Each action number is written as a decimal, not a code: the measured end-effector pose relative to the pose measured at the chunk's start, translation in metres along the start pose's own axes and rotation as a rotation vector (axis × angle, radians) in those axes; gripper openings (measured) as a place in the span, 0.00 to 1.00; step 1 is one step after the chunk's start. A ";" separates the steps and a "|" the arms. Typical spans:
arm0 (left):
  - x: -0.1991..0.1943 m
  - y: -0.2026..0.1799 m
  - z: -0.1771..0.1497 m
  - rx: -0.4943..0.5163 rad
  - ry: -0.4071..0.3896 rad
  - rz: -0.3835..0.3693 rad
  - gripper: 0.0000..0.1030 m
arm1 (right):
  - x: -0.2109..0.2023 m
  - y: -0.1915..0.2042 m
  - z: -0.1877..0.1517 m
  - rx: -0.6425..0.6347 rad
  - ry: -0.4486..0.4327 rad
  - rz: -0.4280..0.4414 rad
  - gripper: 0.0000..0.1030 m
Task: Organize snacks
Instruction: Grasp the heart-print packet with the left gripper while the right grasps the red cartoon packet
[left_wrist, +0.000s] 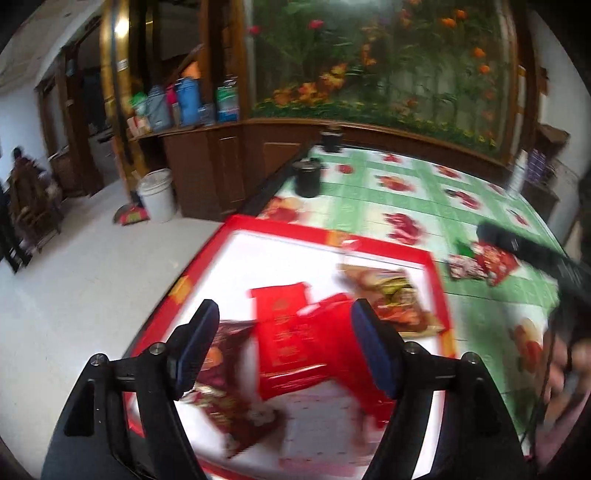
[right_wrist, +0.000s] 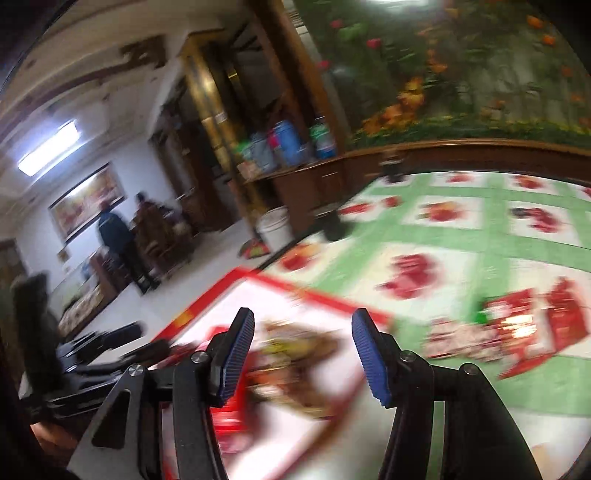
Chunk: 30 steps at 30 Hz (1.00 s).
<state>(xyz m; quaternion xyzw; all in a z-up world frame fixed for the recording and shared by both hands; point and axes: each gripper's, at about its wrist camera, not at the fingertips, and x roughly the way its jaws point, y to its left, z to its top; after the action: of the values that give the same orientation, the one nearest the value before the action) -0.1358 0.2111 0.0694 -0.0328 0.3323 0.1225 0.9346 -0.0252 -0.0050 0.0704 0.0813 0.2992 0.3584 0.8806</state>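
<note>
Left gripper (left_wrist: 284, 354) fingers wide, empty, above red packet (left_wrist: 295, 343) lying in red-rimmed tray (left_wrist: 428, 258). Right gripper (right_wrist: 303, 354) fingers parted, empty. Loose snack packets (right_wrist: 509, 332) out on surface (right_wrist: 461, 236). Risk: heavy blur, hasty reach could miss them.

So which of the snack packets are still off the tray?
The small cluster of red packets lying on the green-checked tablecloth, to the right of the red-rimmed tray. The big red packet and the others lie inside the tray.
</note>
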 end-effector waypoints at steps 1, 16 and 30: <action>0.000 -0.008 0.001 0.020 0.003 -0.020 0.72 | -0.003 -0.016 0.004 0.025 -0.003 -0.019 0.57; 0.037 -0.145 0.040 0.444 0.048 -0.257 0.71 | 0.025 -0.127 0.008 0.210 0.192 -0.035 0.47; 0.071 -0.198 0.039 0.707 0.115 -0.305 0.71 | 0.043 -0.131 0.002 0.065 0.252 -0.241 0.41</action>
<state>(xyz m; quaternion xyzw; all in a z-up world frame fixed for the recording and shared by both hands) -0.0083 0.0395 0.0511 0.2356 0.3973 -0.1418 0.8755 0.0762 -0.0709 0.0046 0.0278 0.4261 0.2477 0.8697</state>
